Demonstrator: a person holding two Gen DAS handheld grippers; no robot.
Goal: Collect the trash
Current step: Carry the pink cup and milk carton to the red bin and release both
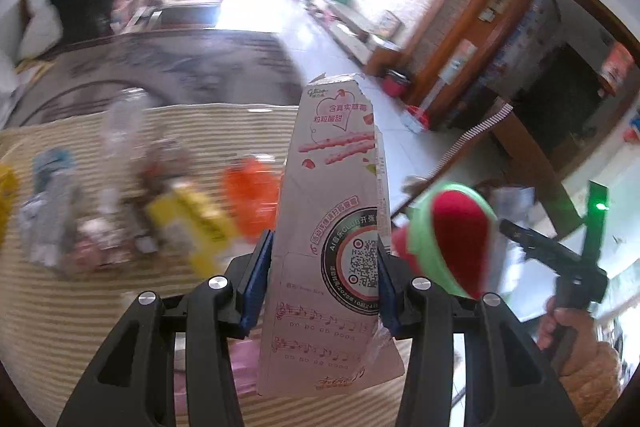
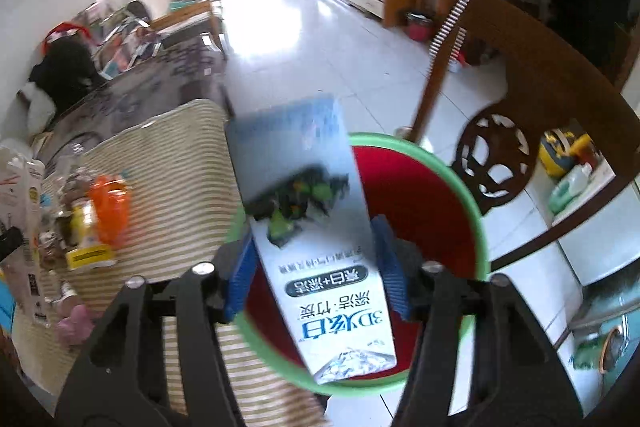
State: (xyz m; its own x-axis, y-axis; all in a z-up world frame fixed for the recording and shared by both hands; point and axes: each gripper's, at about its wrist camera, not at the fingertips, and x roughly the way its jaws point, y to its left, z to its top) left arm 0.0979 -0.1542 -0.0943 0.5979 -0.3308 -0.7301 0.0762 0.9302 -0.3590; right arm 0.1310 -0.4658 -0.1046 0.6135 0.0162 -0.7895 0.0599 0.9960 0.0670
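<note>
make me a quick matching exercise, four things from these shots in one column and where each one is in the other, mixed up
1. pink snack box
2. blue and white toothpaste box
3. green bin
4. orange wrapper

a. lying on the striped mat
b. between the left gripper's fingers
c. under the right gripper, off the table edge
d. over the bin, between the right gripper's fingers

Pairs: 1-b, 2-d, 3-c, 4-a

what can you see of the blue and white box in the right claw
The blue and white box is a long flat carton, apparently cardboard, with upside-down Chinese print, a dark green picture and a silvery end near the camera. It sits tilted between the blue pads of the right claw, over the green-rimmed red bin. Its far end is blurred.
</note>
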